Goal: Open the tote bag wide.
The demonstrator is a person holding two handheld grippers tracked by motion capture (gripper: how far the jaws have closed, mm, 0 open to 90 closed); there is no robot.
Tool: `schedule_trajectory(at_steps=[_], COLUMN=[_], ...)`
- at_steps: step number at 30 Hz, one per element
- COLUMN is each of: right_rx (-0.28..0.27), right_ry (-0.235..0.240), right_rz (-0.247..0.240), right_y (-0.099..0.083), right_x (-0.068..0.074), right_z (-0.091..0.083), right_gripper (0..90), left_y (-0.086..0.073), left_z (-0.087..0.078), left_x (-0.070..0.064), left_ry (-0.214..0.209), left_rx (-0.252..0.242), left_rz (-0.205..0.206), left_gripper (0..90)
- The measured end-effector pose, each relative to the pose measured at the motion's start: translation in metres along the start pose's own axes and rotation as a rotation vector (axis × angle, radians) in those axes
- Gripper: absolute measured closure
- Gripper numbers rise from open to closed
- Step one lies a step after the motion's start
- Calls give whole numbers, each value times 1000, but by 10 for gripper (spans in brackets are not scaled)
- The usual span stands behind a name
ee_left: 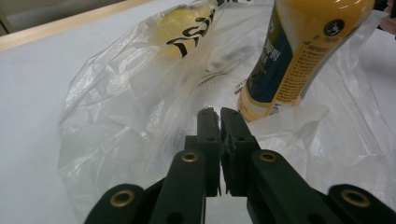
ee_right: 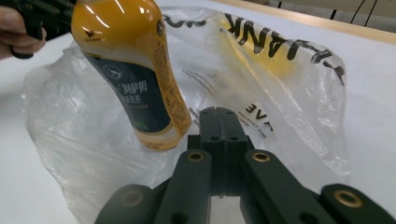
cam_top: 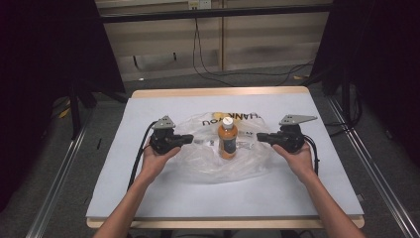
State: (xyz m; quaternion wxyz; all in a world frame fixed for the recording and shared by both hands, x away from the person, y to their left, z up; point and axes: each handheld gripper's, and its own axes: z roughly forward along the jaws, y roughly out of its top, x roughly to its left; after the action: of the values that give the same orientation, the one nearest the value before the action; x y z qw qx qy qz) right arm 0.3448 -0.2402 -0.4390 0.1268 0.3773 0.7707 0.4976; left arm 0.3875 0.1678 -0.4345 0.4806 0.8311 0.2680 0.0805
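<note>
1. Table [cam_top: 148, 198]: white sheet over a wooden top, seen from the high view. A clear plastic bag [cam_top: 208, 153] lies crumpled at its middle, black lettering and a yellow print on its far side.
2. Bottle [cam_top: 228, 139]: orange drink, white cap, dark label with yellow panel. Stands upright on the bag, roughly at the table's centre, between the two grippers.
3. Left gripper [cam_top: 190, 139]: held in the person's left hand [cam_top: 157, 157], low at the bag's left edge, jaws aimed right toward the bottle. In the left gripper view the left gripper [ee_left: 220, 112] has its jaws pressed together, tips at the folds of bag film; whether any film is pinched between them, cannot tell. The bottle's base [ee_left: 261, 105] stands just beyond and right of the tips.
4. Right gripper [cam_top: 260, 136]: held in the right hand [cam_top: 297, 161], at the bag's right edge, jaws aimed left toward the bottle. In the right gripper view the right gripper [ee_right: 218, 111] is clenched, jaws flush, tips against the plastic; film caught or not, cannot tell. The bottle [ee_right: 135, 74] shows tilted in this view, just left of the tips.
5. Both grippers sit near the bottle, neither touching it.
</note>
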Motion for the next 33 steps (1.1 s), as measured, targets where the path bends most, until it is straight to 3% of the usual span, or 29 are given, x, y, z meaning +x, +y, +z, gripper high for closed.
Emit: schedule_trajectory(at_steps=[2,4,7,8,11,12,13,18,20,24,27,33], right_rx=[-5,-31,-50,-53,-75,-75,-86,-114,-128,-139,-154,-164], right_ry=[-2,-11,-6,-3,-22,-22,-28,-60,-77,-89,-93,-139], right_rz=[2,-4,-3,-11,-6,-6,-7,-21,-13,-22,-15,2], right_y=[0,0,0,0,-1,-1,-2,-2,-2,-4,-6,-20], right_x=[0,3,8,10,15,15,20,30,35,41,44,47], right_z=[-2,-10,-19,-22,-30,-30,-35,-47,-53,-61,-69,-84], right_gripper=[900,833,808,753,559,559,450,259,176,121,93,44], left_y=[-1,-3,-7,-9,-11,-12,-13,-13,-13,-15,-19,-34], left_z=[-3,-9,-16,-22,-28,-31,-35,-46,-50,-56,-61,-73], left_x=[-1,-5,-9,-12,-16,-18,-21,-30,-33,-38,-43,-50], left_ry=[-1,0,16,45,42,52,63,96,87,92,74,99], left_rx=[-8,-23,-29,-48,-74,-85,-94,-105,-115,-116,-104,-109], left_rz=[8,10,15,27,24,25,21,44,35,57,47,9], left_gripper=[860,840,768,724,618,618,504,337,237,182,109,68])
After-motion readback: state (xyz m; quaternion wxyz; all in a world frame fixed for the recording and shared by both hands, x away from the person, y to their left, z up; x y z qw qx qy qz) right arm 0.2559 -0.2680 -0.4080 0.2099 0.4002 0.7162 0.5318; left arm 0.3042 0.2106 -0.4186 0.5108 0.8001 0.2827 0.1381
